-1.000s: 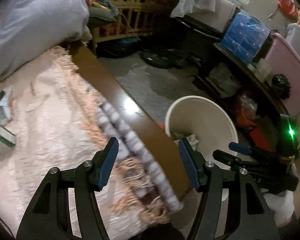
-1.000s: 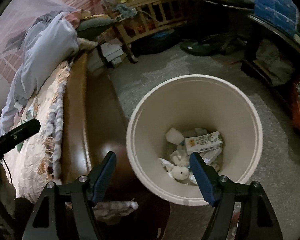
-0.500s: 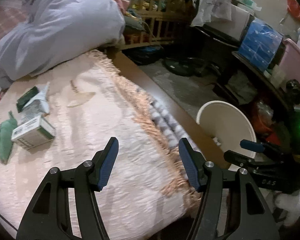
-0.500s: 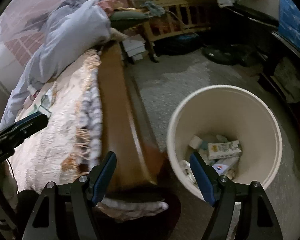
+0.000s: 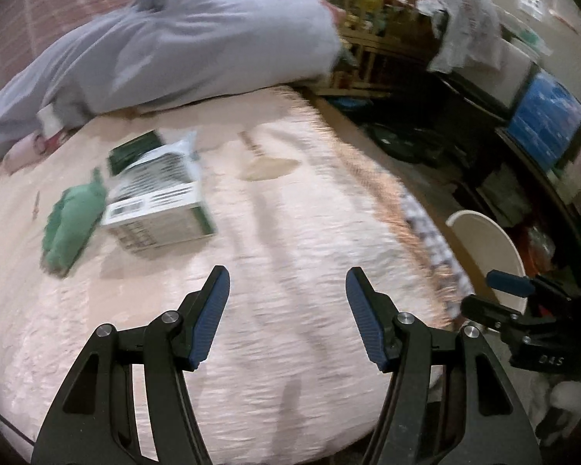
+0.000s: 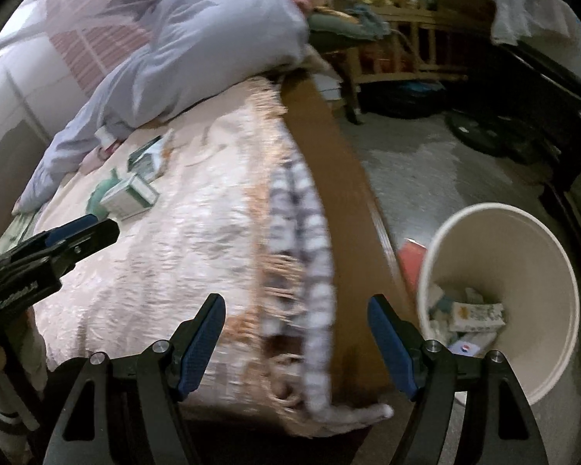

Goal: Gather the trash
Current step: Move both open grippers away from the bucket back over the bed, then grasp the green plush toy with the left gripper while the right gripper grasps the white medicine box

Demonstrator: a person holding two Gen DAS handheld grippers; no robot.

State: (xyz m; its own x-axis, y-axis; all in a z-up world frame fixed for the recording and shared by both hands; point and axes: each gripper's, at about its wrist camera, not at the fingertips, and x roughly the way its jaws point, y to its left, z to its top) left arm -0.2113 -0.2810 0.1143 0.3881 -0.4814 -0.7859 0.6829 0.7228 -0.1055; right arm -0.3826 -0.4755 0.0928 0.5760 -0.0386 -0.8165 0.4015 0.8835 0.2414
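**Both grippers empty over bed; trash on blanket**

Bed, pink blanket [image 5: 290, 255], grey-blue duvet [image 5: 197, 38] heaped at far end. White bin [image 6: 523, 255] on the floor beside the wooden bed rail, cartons [image 6: 476, 316] inside. On the blanket: white-green carton [image 5: 159, 209], green wrapper [image 5: 71, 224] touching its left side. Left gripper [image 5: 286, 310]: jaws apart, nothing between. Right gripper [image 6: 296, 345]: jaws apart, empty, over the blanket fringe.

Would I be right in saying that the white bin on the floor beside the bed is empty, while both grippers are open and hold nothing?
Not quite: the white bin is not empty. The right wrist view shows cartons and wrappers in its bottom. The left gripper and right gripper are open and hold nothing.
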